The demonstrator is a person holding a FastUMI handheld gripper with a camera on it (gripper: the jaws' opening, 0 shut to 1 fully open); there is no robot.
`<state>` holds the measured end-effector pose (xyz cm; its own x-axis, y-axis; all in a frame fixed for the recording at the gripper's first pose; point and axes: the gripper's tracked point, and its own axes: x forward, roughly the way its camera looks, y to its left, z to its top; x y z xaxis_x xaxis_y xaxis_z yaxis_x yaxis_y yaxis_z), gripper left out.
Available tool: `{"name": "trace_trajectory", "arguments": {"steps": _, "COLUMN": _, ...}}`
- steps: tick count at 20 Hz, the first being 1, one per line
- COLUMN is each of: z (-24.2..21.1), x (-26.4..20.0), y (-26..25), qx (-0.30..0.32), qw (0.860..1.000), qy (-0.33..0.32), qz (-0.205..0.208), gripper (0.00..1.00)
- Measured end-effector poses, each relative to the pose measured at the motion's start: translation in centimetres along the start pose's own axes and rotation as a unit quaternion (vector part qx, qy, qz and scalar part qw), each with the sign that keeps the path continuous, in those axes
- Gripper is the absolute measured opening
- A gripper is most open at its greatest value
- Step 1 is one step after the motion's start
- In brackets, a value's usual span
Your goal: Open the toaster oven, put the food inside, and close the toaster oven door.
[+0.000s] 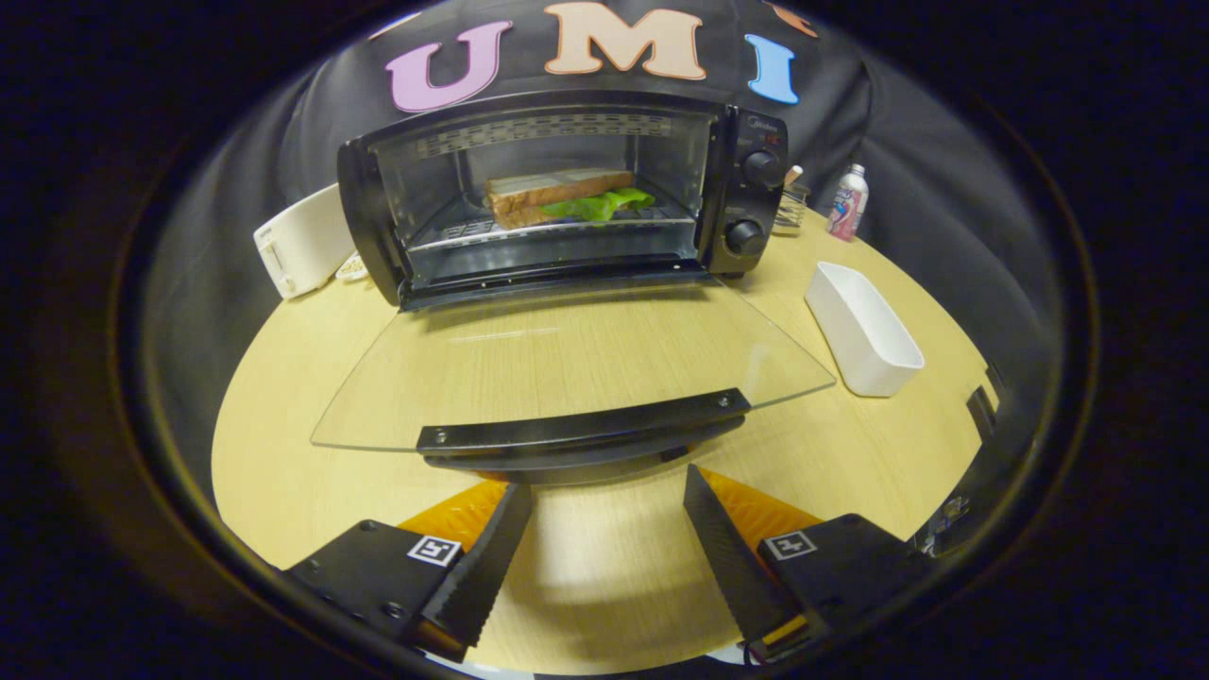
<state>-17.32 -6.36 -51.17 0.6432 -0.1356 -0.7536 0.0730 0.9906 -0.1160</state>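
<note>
small items (791, 203) behind toaster oven (567, 189) half hidden, unidentifiable.

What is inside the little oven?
Inside the toaster oven, a sandwich with green lettuce poking out lies on the wire rack. Its filling is hidden by the bread. The glass door lies open, just ahead of the open gripper.

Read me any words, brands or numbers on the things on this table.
Toaster oven brand mark above its knobs: too blurred to read.
Bottle label: too small to read.
Gripper, open just short of the door handle: square code markers, no words.
</note>
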Motion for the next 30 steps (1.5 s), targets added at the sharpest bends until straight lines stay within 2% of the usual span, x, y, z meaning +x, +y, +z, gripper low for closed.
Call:
{"name": "trace_trajectory", "arguments": {"steps": 8, "z": 5.8, "x": -1.6, "y": 1.2, "qx": 0.049, "qw": 0.996, "qy": -0.071, "qz": 0.026, "gripper": 1.00}}
{"name": "trace_trajectory", "arguments": {"steps": 16, "z": 13.0, "x": -1.7, "y": 3.1, "qx": 0.060, "qw": 0.989, "qy": -0.132, "qz": 0.042, "gripper": 1.00}}
{"name": "trace_trajectory", "arguments": {"steps": 30, "z": 20.0, "x": -0.1, "y": 4.6, "qx": 0.086, "qw": 0.978, "qy": -0.182, "qz": 0.061, "gripper": 1.00}}
